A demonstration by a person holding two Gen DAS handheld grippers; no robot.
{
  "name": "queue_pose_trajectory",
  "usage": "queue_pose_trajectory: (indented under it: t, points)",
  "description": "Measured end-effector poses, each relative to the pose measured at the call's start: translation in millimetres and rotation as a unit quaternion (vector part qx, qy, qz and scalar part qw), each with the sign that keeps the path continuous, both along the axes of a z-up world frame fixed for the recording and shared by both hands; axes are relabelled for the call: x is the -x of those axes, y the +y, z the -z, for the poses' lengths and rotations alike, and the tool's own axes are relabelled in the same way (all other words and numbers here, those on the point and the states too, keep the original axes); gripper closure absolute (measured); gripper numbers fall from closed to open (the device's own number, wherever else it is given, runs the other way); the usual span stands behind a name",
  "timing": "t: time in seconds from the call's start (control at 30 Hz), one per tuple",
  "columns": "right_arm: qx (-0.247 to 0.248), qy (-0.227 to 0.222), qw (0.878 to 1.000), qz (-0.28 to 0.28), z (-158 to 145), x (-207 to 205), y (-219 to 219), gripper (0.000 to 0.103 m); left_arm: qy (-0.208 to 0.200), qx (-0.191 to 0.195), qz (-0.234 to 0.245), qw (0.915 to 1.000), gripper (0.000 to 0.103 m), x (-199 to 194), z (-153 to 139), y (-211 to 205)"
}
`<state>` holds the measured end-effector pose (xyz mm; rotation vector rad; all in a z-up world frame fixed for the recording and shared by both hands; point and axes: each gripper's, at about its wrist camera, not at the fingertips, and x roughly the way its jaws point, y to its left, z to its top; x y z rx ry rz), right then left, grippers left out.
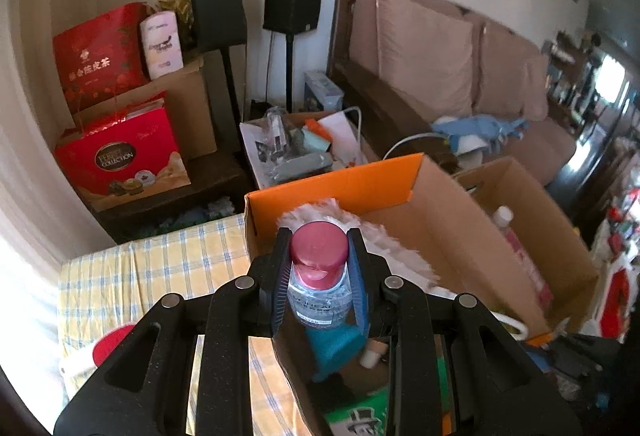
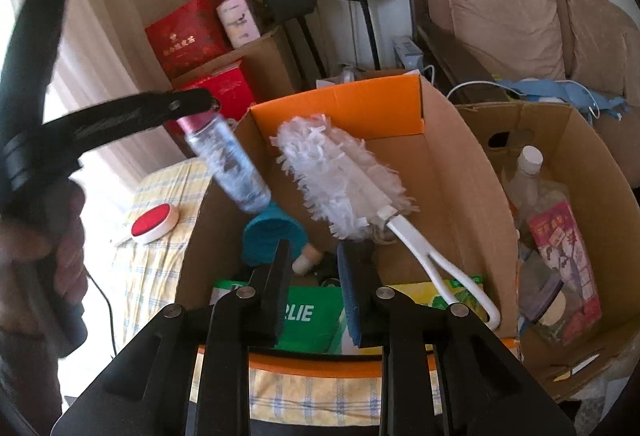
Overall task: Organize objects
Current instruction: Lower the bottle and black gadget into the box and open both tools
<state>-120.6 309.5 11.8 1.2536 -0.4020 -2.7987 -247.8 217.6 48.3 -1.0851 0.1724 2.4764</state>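
While gripped at its cap, bottle slants base-down over box.

Red gift box reads "COLLECTION"; green packet shows "RLIE".

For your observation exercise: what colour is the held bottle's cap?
Pink; the bottle's cap shows best in the left wrist view.

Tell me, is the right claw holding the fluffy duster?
No, the right claw is open and empty; the duster lies in the box.
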Motion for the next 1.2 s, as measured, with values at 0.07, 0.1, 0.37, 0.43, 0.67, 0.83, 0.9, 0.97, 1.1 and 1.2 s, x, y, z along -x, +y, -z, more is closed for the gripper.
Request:
queue_pose_trajectory:
  t: [0.07,0.1,0.37,0.43,0.67,0.83,0.9,0.97,1.1,1.2]
  points:
    - [0.004,-0.001,1.0,-0.001,1,1,-1,0.08,0.003,0.027,-0.001,0.9996,0.078,10,7,8]
    - [0.006,0.0,1.0,-0.002,1,1,-1,0.08,0.003,0.044,0.001,0.999,0.078,15,12,13]
    - [0.011,-0.001,1.0,-0.002,3,3,4,0.077,-0.013,0.118,0.034,0.9924,0.078,36,45,47]
    - [0.011,-0.002,1.0,-0.001,3,4,5,0.077,-0.013,0.13,0.047,0.9904,0.078,38,47,57]
    - [0.02,-0.009,1.0,0.003,11,7,8,0.077,-0.01,0.153,0.077,0.9851,0.077,50,61,85]
    - [0.019,-0.018,1.0,0.004,16,10,7,0.077,0.002,0.143,0.07,0.9872,0.032,52,59,86]
    - [0.018,-0.017,1.0,0.005,16,11,7,0.077,0.009,0.116,0.067,0.9909,0.018,50,51,78]
    - [0.017,-0.017,1.0,0.006,15,11,7,0.077,0.012,0.088,0.062,0.9941,0.015,47,41,66]
    - [0.017,-0.015,1.0,0.004,13,12,4,0.075,0.012,0.059,0.051,0.9969,0.015,41,23,42]
    - [0.015,-0.012,1.0,0.002,10,12,0,0.066,0.01,0.034,0.045,0.9983,0.012,31,9,20]
